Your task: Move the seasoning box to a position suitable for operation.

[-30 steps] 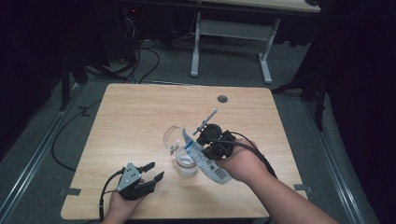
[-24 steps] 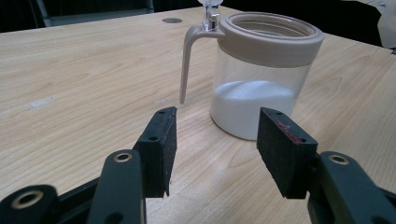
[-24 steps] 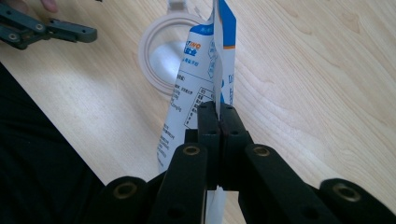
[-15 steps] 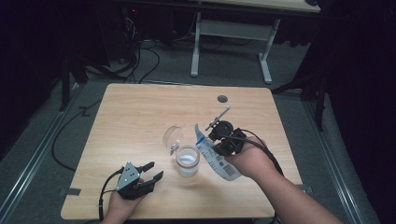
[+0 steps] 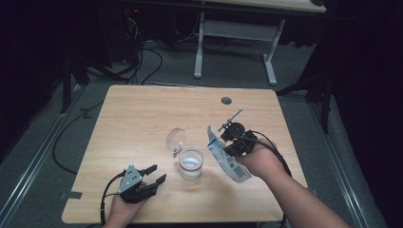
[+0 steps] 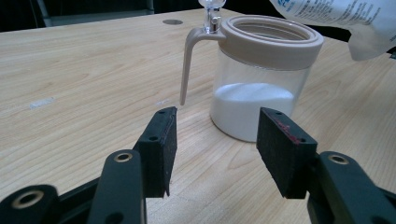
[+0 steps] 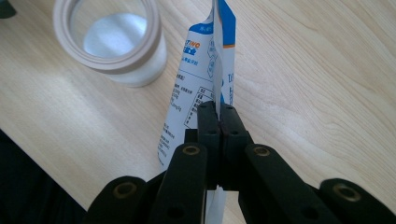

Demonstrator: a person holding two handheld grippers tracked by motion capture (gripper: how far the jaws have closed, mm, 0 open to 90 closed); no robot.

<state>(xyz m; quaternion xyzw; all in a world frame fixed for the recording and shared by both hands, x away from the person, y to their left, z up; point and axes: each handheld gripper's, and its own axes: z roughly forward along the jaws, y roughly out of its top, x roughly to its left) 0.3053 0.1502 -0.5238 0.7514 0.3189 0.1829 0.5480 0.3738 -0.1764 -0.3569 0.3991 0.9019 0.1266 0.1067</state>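
Black jaws of the left gripper [image 5: 151, 176] stand wide and empty at the table's [image 5: 138, 114] near left edge, aimed at the glass jar [image 5: 191, 164] of white powder just right and beyond it. Right of the jar, the right gripper [image 5: 227, 138] pinches a blue-and-white pouch [image 5: 225, 156], held off to the jar's side, its long axis slanting near-right to far-left. Behind the jar stands its hinged clear lid [image 5: 175, 140], open. The left gripper looks nearer the jar.
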